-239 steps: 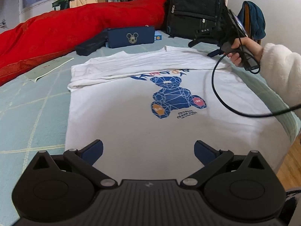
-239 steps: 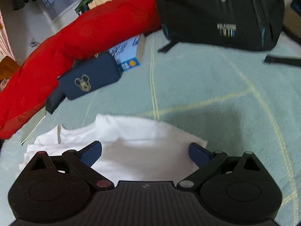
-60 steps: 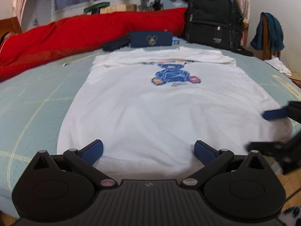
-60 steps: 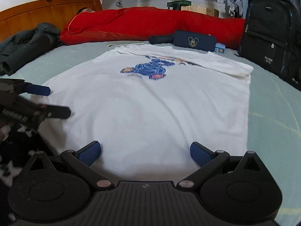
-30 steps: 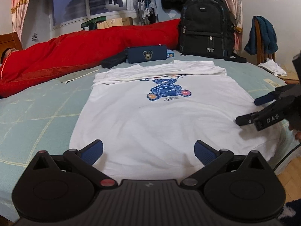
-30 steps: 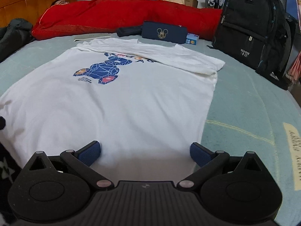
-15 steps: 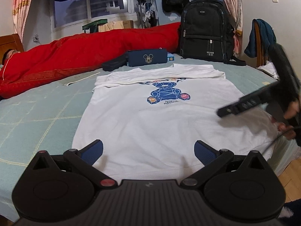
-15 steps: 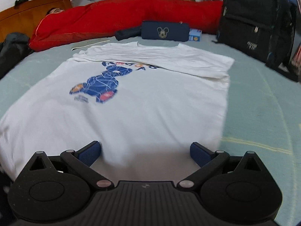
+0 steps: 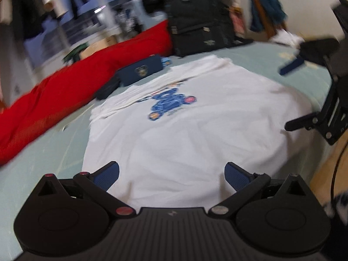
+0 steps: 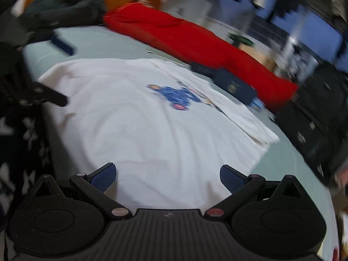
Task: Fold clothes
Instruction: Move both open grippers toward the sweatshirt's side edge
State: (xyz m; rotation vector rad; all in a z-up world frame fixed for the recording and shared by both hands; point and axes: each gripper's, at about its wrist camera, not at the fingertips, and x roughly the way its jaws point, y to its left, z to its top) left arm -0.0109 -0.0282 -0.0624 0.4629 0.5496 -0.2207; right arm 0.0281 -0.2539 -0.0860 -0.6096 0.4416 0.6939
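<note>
A white T-shirt [image 9: 195, 130] with a blue bear print [image 9: 171, 102] lies flat on the pale green bed; its far end is folded over. My left gripper [image 9: 171, 175] stands open over the shirt's near hem with nothing between its fingers. In the right wrist view the same shirt [image 10: 152, 130] spreads ahead, and my right gripper [image 10: 168, 177] is open and empty above the hem near a corner. Each view catches the other gripper at its edge: the right gripper [image 9: 304, 93] open at the shirt's right side, the left gripper [image 10: 52, 76] open at the left. Both views are blurred.
A red quilt [image 9: 65, 87] runs along the far side of the bed. A navy pouch [image 9: 139, 71] and a black backpack [image 9: 200, 24] sit beyond the shirt. A dark jacket [image 10: 61, 8] lies by the wooden headboard. The bed edge and wooden floor [image 9: 322, 169] are at the right.
Both grippers have swung and tilted sharply, blurring the views. Each now looks across the shirt at an angle. The shirt itself has not moved, and both grippers remain open.
</note>
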